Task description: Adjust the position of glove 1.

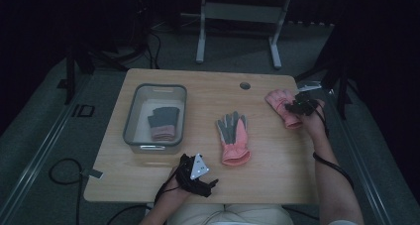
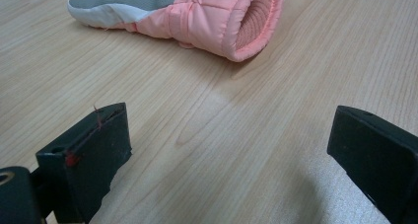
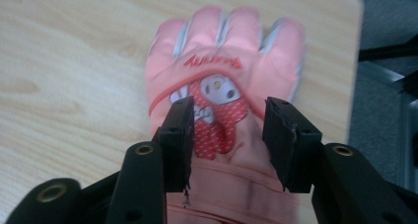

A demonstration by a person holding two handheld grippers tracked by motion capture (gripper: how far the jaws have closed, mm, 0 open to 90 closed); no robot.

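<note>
On the wooden table the right gripper sits toward three o'clock, near the right edge, directly over a pink glove that lies flat with its back up. In the right gripper view the two black jaws stand partly apart on either side of that glove just below its printed cartoon patch — the fabric lies between them, the pads do not look pressed into it, and nothing is lifted. A second pink glove with a grey palm lies near the table's centre, palm up, fingers pointing to twelve o'clock and cuff to six o'clock, well apart from the first. The left gripper rests at about six o'clock, close to the near edge, with the grey three-cornered plate on top; in the left gripper view its jaws are spread wide over bare wood and hold nothing, while the centre glove lies farther off with its ribbed cuff open toward the camera. At about nine o'clock stands a clear plastic bin — inside it lies a dark grey glove with a pink cuff.
</note>
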